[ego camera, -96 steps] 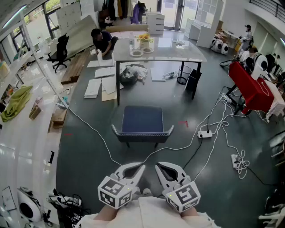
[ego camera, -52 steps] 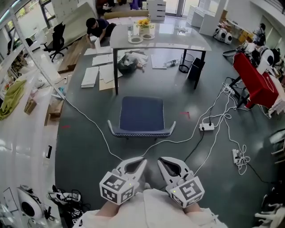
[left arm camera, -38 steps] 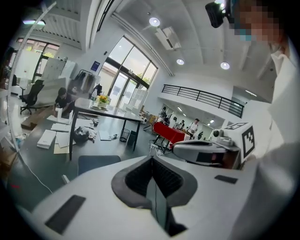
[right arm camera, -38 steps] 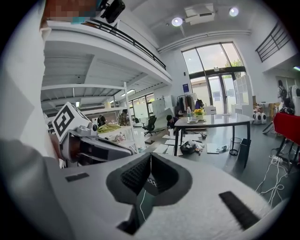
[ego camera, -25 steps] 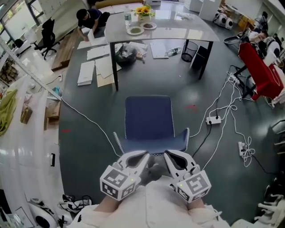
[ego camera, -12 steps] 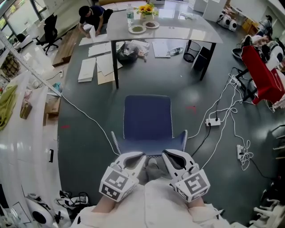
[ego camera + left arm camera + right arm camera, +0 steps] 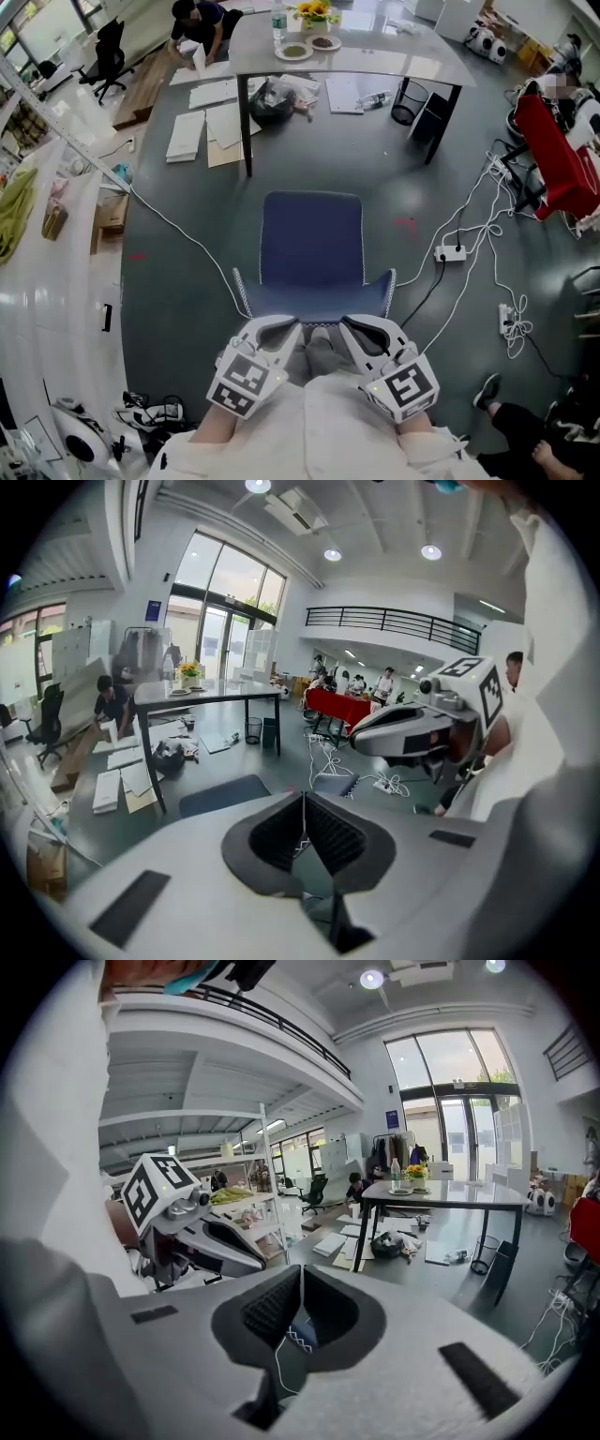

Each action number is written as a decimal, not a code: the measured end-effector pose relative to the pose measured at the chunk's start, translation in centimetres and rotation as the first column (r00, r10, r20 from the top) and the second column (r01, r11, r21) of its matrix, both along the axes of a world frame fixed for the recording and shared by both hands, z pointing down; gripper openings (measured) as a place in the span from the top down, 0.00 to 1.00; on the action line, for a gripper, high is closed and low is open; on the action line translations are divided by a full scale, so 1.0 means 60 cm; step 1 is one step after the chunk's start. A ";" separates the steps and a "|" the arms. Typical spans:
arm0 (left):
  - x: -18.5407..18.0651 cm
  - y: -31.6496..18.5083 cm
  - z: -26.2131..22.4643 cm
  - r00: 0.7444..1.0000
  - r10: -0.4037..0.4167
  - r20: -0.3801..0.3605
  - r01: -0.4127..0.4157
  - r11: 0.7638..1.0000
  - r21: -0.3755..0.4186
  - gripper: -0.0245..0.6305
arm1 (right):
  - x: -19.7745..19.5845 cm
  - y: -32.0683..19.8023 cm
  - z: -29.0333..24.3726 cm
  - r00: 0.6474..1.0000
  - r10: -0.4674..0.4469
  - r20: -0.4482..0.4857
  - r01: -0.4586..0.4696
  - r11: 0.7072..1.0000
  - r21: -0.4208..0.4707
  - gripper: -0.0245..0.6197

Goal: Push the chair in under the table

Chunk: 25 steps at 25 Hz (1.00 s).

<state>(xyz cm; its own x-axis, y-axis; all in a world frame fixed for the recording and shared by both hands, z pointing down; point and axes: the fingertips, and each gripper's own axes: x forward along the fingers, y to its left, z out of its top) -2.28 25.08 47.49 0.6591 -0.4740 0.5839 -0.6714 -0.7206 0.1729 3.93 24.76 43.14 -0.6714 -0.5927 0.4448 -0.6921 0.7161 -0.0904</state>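
While the left gripper (image 7: 291,329) and right gripper (image 7: 346,326) hang squeezed shut and empty by the blue chair's (image 7: 312,246) near back, the table (image 7: 375,64) stands far off.

No legible text anywhere; small blue wall sign (image 7: 391,1118) possibly lettered, too tiny to read

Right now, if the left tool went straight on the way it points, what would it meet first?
Most likely the backrest of the blue chair. The left tool, shut, points at the backrest's top edge just ahead of it. How small the gap is cannot be told.
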 end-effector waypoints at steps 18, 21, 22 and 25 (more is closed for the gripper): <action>0.000 0.000 0.048 0.980 0.100 0.169 -0.109 0.993 0.044 0.90 | 0.011 0.013 0.071 0.982 -0.043 -0.186 0.038 0.999 -0.029 0.81; -0.002 0.004 0.057 0.979 0.108 0.172 -0.114 0.993 0.028 0.83 | 0.009 0.016 0.079 0.972 -0.065 -0.225 0.059 0.998 -0.033 0.77; -0.002 0.005 0.061 0.977 0.114 0.179 -0.121 0.992 0.024 0.82 | 0.010 0.016 0.082 0.968 -0.071 -0.240 0.066 0.997 -0.032 0.76; -0.004 0.007 0.069 0.975 0.117 0.190 -0.123 0.992 0.018 0.78 | 0.013 0.018 0.094 0.948 -0.099 -0.301 0.095 0.995 -0.029 0.74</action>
<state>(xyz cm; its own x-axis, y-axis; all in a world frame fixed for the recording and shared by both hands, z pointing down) -2.53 25.48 51.60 0.5918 -0.4172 0.6897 -0.5982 -0.8008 0.0289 4.72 25.85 48.78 -0.5585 -0.5237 0.6432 -0.6157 0.7814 0.1016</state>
